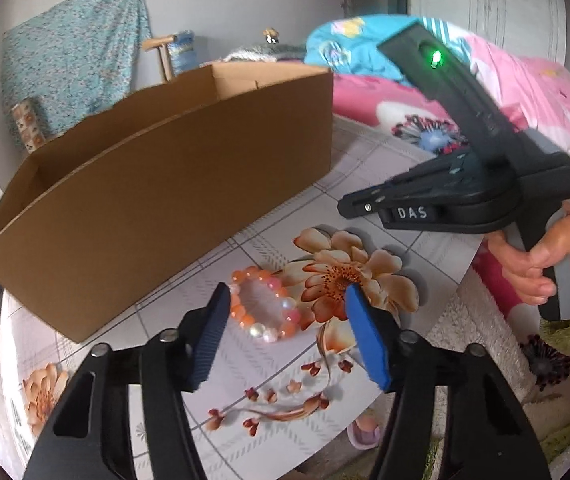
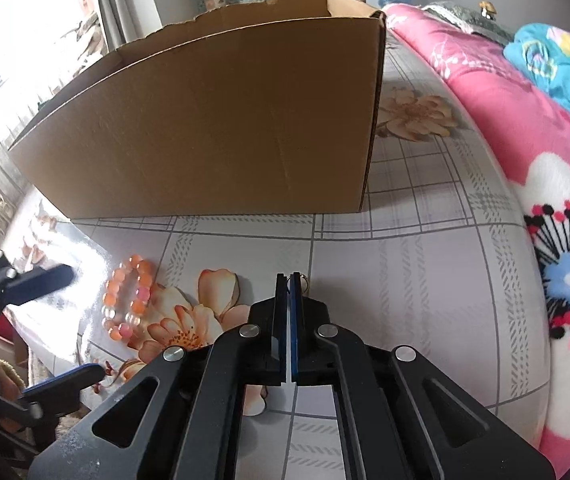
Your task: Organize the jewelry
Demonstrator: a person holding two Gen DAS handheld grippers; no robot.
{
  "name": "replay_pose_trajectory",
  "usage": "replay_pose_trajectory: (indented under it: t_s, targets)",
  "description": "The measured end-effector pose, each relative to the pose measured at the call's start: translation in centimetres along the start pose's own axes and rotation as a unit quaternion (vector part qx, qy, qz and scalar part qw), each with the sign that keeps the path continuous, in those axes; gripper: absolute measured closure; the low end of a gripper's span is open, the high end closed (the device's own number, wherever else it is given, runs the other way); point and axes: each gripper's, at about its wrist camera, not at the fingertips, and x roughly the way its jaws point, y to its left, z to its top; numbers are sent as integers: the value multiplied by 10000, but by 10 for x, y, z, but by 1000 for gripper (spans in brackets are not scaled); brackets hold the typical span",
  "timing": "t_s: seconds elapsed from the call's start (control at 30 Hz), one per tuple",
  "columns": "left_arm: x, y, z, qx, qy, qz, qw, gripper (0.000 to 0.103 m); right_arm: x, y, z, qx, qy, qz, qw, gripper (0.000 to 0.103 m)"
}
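An orange and pink bead bracelet lies on the floral tablecloth, right between and just beyond the open blue pads of my left gripper. It also shows in the right wrist view, left of my right gripper. My right gripper is shut, and a small metal ring pokes out beside its tips. From the left wrist view the right gripper hovers above the table on the right, hand-held.
A large open cardboard box stands on the table behind the bracelet; it also fills the right wrist view. A pink floral blanket lies to the right. The table edge runs at the right.
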Motion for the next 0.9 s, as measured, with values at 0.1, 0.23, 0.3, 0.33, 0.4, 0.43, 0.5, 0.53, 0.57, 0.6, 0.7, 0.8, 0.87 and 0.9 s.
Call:
replay_pose_trajectory:
  t_s: [0.1, 0.23, 0.3, 0.33, 0.4, 0.43, 0.5, 0.53, 0.57, 0.6, 0.7, 0.8, 0.87, 0.9]
  targets:
    - [7, -4, 3, 115, 139, -58, 9998, 56, 0, -4, 0, 73, 21, 99, 9999, 103]
    - [22, -9, 4, 227, 380, -115, 9990, 65, -6, -15, 2, 50, -47, 292, 9995, 98]
    - [29, -9, 2, 227, 505, -84, 9984, 67, -9, -16, 3, -10, -79, 300, 9995, 90]
    - [33, -7, 2, 203, 574, -82, 9981, 68, -10, -16, 4, -31, -95, 292, 9995, 87]
    - [35, -5, 2, 112, 579, -149, 9981, 69, -11, -17, 5, -99, -128, 249, 9996, 83]
    - [36, -3, 3, 70, 577, -183, 9981, 69, -10, -17, 6, -127, -117, 243, 9996, 83]
    - [36, -1, 2, 35, 549, -196, 9983, 74, -5, -17, 9, -207, -75, 157, 9996, 83]
    - [35, -1, 1, 34, 533, -191, 9984, 76, -4, -14, 9, -252, -45, 104, 9996, 83]
    - [35, 0, 0, 36, 512, -192, 9985, 81, -1, -12, 9, -295, -18, 61, 9995, 83]
    - [35, 1, -1, 30, 494, -187, 9986, 86, 1, -12, 10, -318, 1, 45, 9995, 83]
    - [34, 8, -2, -77, 443, -226, 9987, 93, 9, -11, 14, -495, 17, -35, 9988, 83]
    - [34, 14, -2, -249, 400, -344, 9983, 94, 10, -3, 15, -778, 38, -191, 9968, 88]
    - [33, 17, -3, -311, 370, -400, 9980, 94, 12, -3, 15, -747, 65, -121, 9971, 93]
    - [32, 19, -3, -353, 339, -429, 9979, 94, 12, -5, 16, -699, 75, -87, 9975, 94]
